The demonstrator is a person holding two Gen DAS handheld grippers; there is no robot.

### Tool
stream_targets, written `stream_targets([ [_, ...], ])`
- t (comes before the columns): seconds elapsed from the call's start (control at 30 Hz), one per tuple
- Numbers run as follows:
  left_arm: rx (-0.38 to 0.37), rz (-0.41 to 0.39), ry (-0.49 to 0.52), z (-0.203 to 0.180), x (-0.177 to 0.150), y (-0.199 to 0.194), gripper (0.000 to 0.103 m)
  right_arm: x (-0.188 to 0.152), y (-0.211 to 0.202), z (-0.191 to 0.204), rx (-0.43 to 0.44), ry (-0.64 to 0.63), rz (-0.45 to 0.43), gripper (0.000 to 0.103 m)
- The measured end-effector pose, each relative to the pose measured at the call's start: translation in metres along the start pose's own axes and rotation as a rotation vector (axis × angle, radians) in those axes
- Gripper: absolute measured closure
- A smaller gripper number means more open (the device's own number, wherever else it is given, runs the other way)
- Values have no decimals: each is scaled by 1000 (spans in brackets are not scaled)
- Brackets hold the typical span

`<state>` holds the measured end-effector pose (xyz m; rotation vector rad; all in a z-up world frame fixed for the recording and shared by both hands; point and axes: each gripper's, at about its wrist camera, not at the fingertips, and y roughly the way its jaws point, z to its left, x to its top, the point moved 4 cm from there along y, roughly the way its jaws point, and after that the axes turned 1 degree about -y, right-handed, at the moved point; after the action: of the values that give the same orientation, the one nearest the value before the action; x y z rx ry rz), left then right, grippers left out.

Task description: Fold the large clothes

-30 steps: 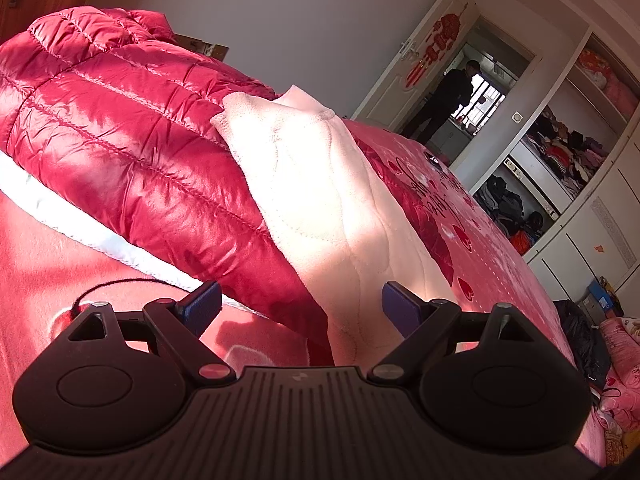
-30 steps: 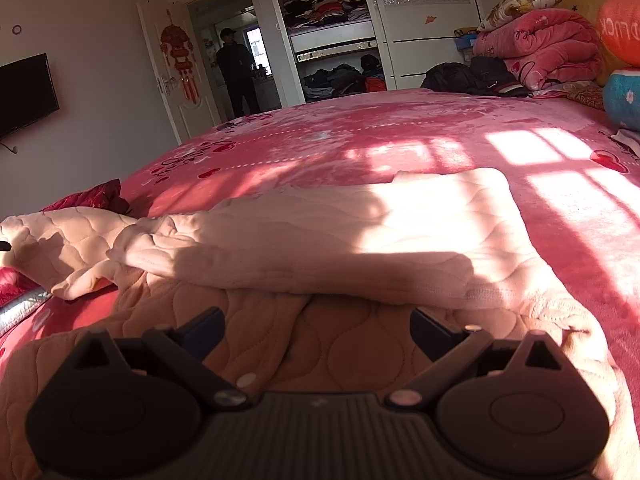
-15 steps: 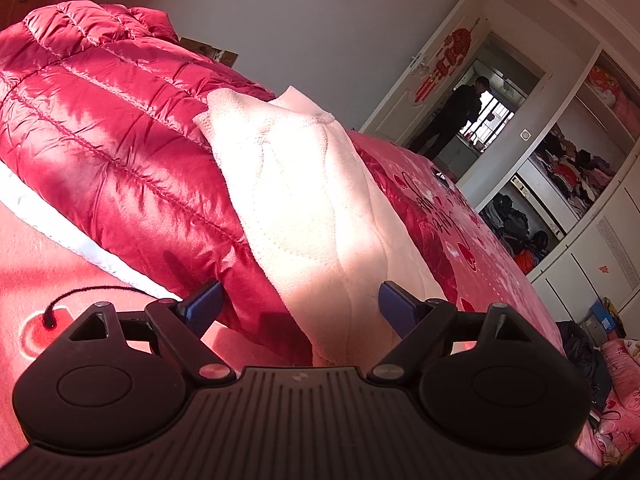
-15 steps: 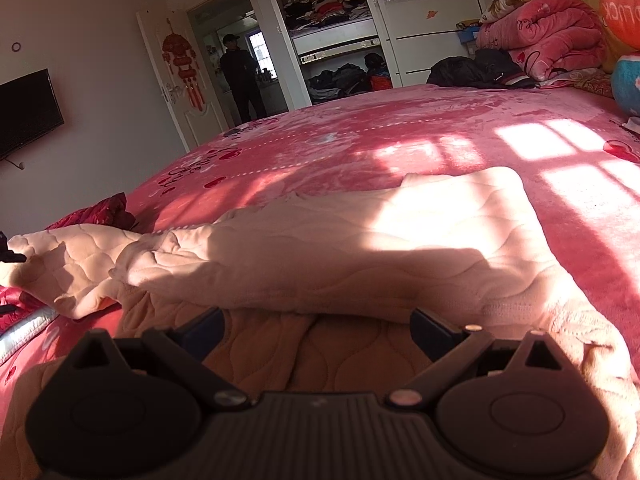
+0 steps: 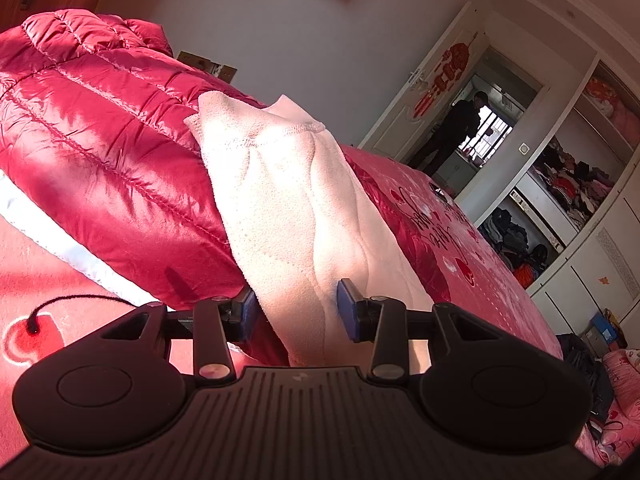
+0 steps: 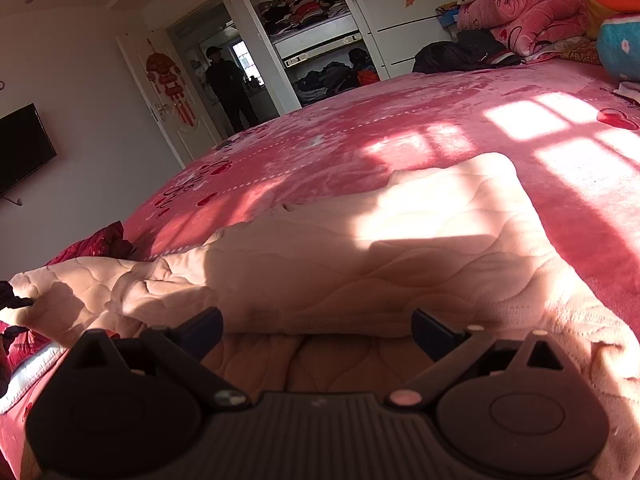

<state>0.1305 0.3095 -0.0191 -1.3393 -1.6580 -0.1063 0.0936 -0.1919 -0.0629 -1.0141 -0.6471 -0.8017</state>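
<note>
Left gripper (image 5: pixel 298 310): jaws have just been closing, now about half as wide as a second ago; blue pads flank a hanging fold of the cream quilted fleece garment (image 5: pixel 296 208); the right pad touches the cloth, the left pad sits at its edge, but a firm pinch cannot be told
Garment, from left gripper: rises up and away between the jaws, draped over the glossy red quilted down coat (image 5: pixel 92 128) lying to the left of the fingers
Right gripper (image 6: pixel 316 330): jaws wide apart, holding nothing; both blue pads hover just over the cream garment (image 6: pixel 400 248), whose folded edge lies straight ahead of the fingertips
Garment, from right gripper: spreads ahead and to both sides on the pink plush bedspread (image 6: pixel 400 120), a sleeve trailing off to the left
Beyond the grippers: open white wardrobe (image 5: pixel 568 184) with stacked clothes; a person in dark clothes (image 6: pixel 228 84) in the doorway
Change from the earlier frame: left gripper has come closer to the cream fold, which then lay ahead of wide-open jaws; right gripper's opening unchanged
</note>
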Motion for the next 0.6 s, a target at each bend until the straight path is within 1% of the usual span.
stream_targets([
  [0.13, -1, -10, 1, -1, -1, -3, 58, 1, 3, 1, 9, 0, 5, 2],
  [0.2, 2, -15, -9, -1, -3, -7, 69, 1, 5, 3, 11, -7, 4, 1],
  [0.23, 3, -16, -14, -1, -3, -9, 72, 2, 5, 3, 12, -12, 3, 1],
  [0.3, -7, -20, -26, -3, -3, -15, 84, 2, 5, 4, 17, -19, 0, 1],
  [0.37, -44, -31, -28, -7, 0, -21, 87, 3, 6, 4, 20, -22, -3, 1],
  [0.47, -78, -41, -9, -16, 2, -25, 88, 6, 5, 1, 24, -17, -9, 1],
  [0.53, -65, -42, -14, -15, 4, -21, 87, 7, 6, -1, 23, -10, -10, 1],
  [0.57, -59, -41, -10, -15, 4, -17, 85, 8, 6, -2, 23, -7, -10, 1],
  [0.6, -53, -37, -1, -14, 3, -14, 77, 8, 5, -2, 23, -5, -10, 1],
])
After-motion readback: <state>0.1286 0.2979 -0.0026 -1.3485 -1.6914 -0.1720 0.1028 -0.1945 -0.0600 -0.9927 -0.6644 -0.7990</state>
